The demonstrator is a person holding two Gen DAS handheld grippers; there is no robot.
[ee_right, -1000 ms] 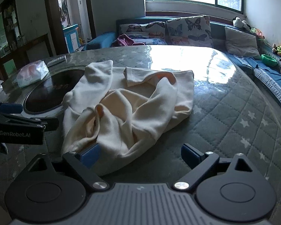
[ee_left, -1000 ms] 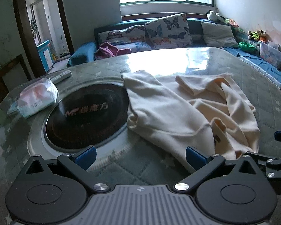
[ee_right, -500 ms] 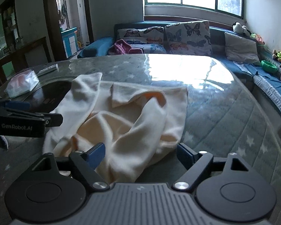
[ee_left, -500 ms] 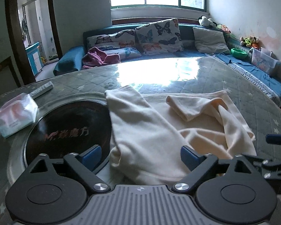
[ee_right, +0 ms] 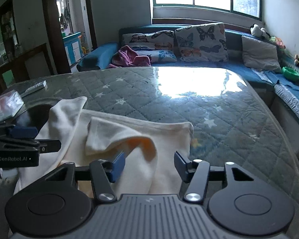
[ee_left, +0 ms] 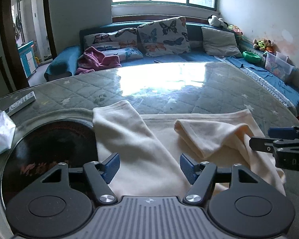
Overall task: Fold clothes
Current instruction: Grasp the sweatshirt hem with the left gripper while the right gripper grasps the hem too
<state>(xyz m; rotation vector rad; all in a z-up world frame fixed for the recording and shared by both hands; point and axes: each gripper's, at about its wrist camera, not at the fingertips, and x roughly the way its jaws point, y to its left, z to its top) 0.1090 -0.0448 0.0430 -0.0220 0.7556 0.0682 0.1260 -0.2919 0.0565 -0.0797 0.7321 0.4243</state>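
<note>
Over the last second both claws have come down and forward onto the cream garment (ee_left: 149,149), which lies crumpled on the quilted desk (ee_left: 219,91), its left sleeve draped over the rim of the dark round inset (ee_left: 49,145). A second ago the near hem sat ahead of the fingertips; now cloth fills the space between them in both views. The left claw (ee_left: 149,164) stands wide with the sleeve panel running between its blue pads, not pinched. The right claw (ee_right: 147,166) is also wide, straddling the raised fold that shows an orange lining. The garment itself looks unmoved, with the same folded-over flap in the middle. This reads as the approach ending: both claws seem placed to close on the near edge, so the first fold has not begun. The tissue pack (ee_left: 0,131) and remote (ee_left: 22,101) lie well apart on the left
</note>
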